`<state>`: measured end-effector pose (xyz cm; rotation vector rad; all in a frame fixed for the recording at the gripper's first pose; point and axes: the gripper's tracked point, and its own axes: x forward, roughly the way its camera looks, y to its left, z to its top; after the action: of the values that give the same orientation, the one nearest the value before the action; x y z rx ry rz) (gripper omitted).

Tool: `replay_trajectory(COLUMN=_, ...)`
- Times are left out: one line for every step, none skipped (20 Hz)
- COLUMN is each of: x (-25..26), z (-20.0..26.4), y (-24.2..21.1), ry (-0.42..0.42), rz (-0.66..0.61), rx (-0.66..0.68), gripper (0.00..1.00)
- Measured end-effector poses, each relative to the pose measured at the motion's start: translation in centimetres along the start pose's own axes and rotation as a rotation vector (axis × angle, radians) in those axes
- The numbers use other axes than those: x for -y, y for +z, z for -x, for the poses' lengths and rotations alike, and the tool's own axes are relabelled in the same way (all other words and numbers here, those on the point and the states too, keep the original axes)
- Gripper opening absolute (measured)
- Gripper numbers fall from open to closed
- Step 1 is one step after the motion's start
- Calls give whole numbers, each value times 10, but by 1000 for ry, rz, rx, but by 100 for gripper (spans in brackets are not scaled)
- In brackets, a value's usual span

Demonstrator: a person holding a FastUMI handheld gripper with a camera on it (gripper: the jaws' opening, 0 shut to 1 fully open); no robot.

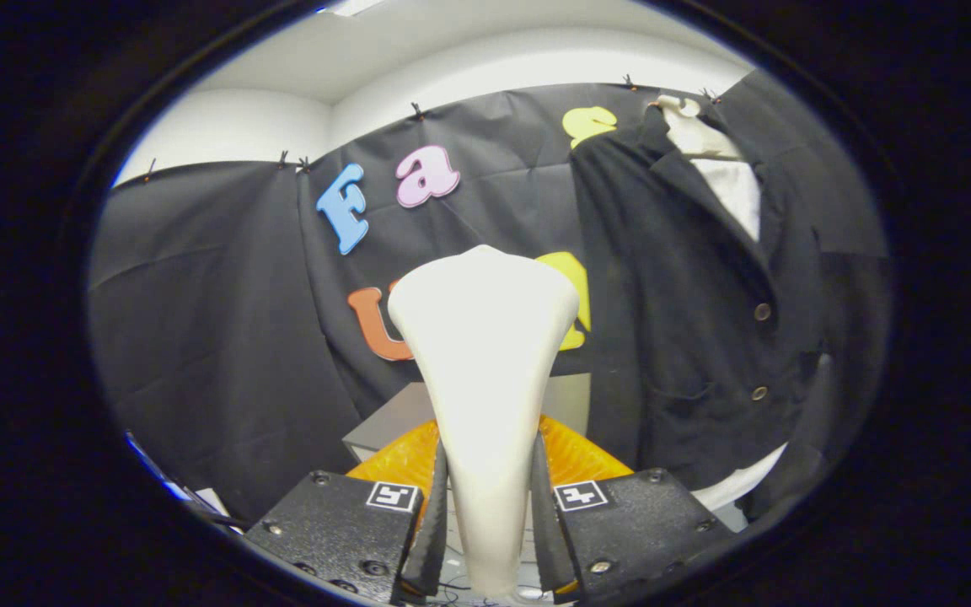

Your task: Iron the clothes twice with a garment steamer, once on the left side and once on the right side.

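The gripper [485, 506] is clenched on the neck of a cream-white plastic garment steamer [485, 354], standing upright between the fingers. A dark buttoned jacket [688, 320] hangs beyond them, to the right, with open room between.

black cloth wall [224, 337] clipped along top; white wall [241, 126] above; grey box [393, 421] below.

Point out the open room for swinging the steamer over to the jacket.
The gripper is shut on the white garment steamer. Open air lies between the steamer head and the dark jacket hanging beyond to its right. It is crowded low down, around the grey box and orange base.
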<state>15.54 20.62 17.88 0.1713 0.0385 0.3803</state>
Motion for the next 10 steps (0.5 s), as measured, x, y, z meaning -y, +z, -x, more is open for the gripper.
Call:
replay_trajectory(x=12, z=13, y=7, ry=-21, rz=7, rx=15, gripper=45)
replay_trajectory(x=23, z=24, y=13, ry=-45, rz=7, rx=29, gripper=45)
replay_trajectory(x=37, z=33, y=22, ry=-71, rz=8, rx=42, gripper=45)
replay_trajectory(x=49, z=40, y=30, ry=-99, rz=6, rx=62, gripper=45)
replay_trajectory(x=63, z=46, y=42, ry=-126, rz=8, rx=80, gripper=45)
replay_trajectory(x=73, z=50, y=52, ry=-152, rz=4, rx=104, gripper=45)
replay_trajectory(x=85, z=52, y=64, ry=-174, rz=5, rx=123, gripper=45)
replay_trajectory(x=95, z=55, y=73, ry=-192, rz=4, rx=138, gripper=45)
replay_trajectory(x=103, z=54, y=84, ry=-204, rz=1, rx=149, gripper=45)
replay_trajectory(x=108, z=51, y=92, ry=-213, rz=1, rx=160, gripper=45)
